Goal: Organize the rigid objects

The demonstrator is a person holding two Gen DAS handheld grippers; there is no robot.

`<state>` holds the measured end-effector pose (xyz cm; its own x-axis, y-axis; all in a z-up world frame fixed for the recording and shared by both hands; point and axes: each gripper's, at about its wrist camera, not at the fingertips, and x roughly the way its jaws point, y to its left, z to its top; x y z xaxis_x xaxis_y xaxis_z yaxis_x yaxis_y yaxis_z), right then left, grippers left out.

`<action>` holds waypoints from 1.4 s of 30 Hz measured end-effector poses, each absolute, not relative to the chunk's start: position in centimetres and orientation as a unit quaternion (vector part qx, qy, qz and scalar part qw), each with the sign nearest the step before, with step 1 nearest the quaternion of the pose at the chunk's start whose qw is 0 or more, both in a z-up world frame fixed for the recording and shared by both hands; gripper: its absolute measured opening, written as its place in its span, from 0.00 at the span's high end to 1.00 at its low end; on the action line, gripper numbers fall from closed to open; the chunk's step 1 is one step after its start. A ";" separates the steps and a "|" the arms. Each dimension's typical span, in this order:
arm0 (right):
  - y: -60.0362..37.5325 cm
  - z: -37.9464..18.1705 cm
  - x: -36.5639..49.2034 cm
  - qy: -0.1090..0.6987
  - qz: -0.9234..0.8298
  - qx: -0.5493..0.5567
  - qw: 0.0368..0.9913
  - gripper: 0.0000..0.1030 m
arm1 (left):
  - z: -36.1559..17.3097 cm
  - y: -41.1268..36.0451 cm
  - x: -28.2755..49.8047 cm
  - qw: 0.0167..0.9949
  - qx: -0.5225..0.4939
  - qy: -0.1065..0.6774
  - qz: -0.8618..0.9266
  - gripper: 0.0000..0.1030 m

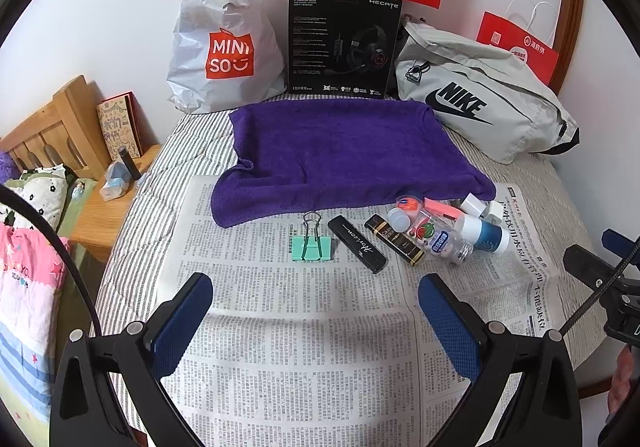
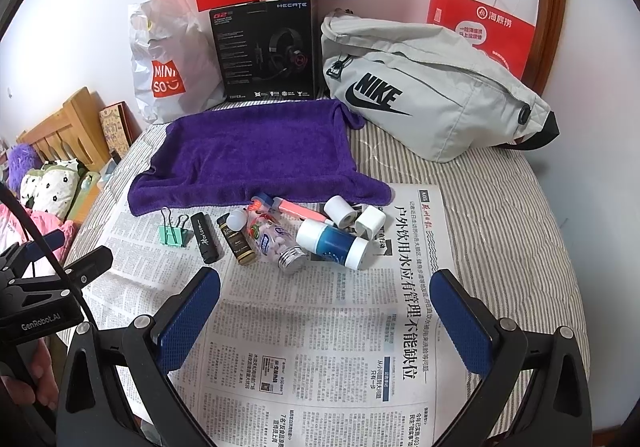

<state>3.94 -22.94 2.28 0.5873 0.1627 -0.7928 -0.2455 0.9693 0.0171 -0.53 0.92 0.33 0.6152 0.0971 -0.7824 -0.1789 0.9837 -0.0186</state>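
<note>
Currently, both my left gripper (image 1: 316, 321) and right gripper (image 2: 326, 313) hang spread, empty. On the newspaper (image 2: 320, 347), along the purple towel's (image 2: 256, 151) near edge: 1 binder clip (image 1: 311, 244), 2 black sticks, jumbled bottles (image 2: 280, 243). Sorting unstarted; next needs 1 clean pick.

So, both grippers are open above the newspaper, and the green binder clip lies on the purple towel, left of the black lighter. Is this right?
Not quite. The green binder clip lies on the newspaper, just in front of the purple towel, not on it; the left wrist view shows this. The rest is right.
</note>
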 end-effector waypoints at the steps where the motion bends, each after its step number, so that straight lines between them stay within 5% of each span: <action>1: -22.9 2.3 4.0 0.440 0.115 -0.048 0.890 0.00 | 0.3 0.9 -0.6 0.897 -0.047 0.432 0.077 0.00; 18: -23.3 0.5 4.8 0.457 0.117 -0.047 0.880 0.00 | -4.3 2.6 2.1 0.880 -0.044 0.462 0.096 0.00; 28: -23.5 -2.0 5.7 0.483 0.115 -0.056 0.866 0.00 | -10.3 3.8 7.6 0.864 -0.061 0.488 0.104 0.07; 42: -23.8 -4.3 6.9 0.508 0.103 -0.070 0.852 0.00 | -11.9 3.8 9.2 0.873 -0.058 0.473 0.103 0.17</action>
